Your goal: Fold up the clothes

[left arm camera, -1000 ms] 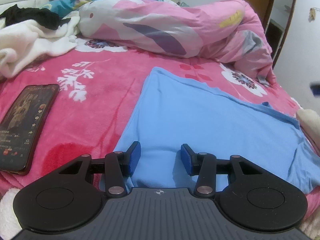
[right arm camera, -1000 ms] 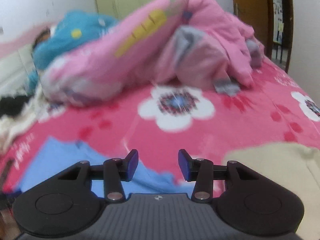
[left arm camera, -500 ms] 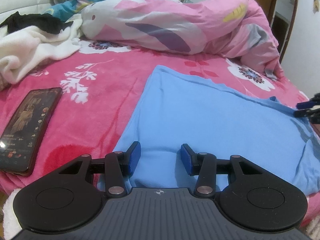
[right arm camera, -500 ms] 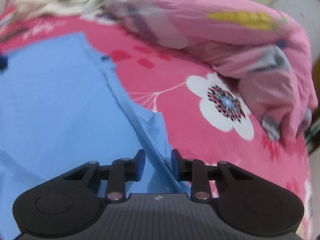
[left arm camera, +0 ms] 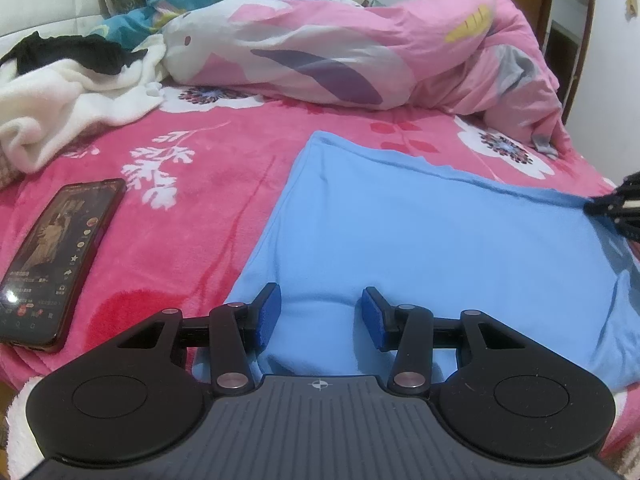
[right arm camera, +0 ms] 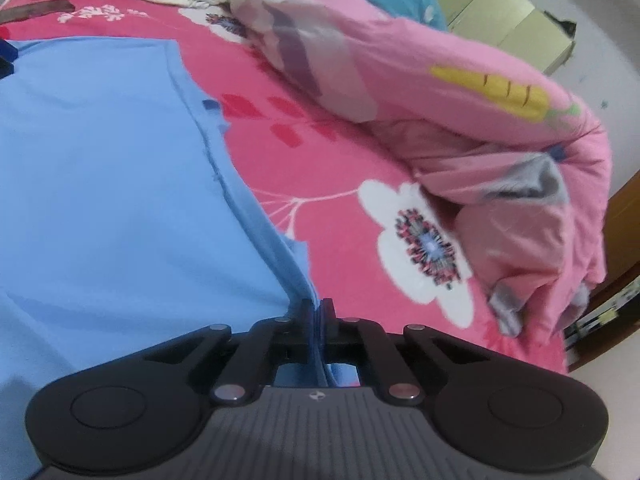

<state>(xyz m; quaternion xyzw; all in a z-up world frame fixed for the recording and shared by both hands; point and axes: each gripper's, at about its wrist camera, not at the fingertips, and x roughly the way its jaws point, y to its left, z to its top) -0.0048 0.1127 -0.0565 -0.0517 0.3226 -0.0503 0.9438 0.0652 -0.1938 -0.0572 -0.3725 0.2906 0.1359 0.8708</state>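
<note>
Pinching the far hem of the blue garment [right arm camera: 100,184], your right claw [right arm camera: 316,312] has its pads pressed together w/ the cloth edge sandwiched between them. The garment lies spread flat on the pink floral blanket [left arm camera: 208,184] on the bed, running away from that claw to its left in the right wrist view. Your left claw [left arm camera: 319,312] sits over the garment's near edge, pads apart, blue cloth showing in the gap but nothing gripped. A phone [left arm camera: 60,256] lies on the blanket left of the garment, well apart from it. A pink quilt [left arm camera: 360,60] is bunched beyond the garment.
</note>
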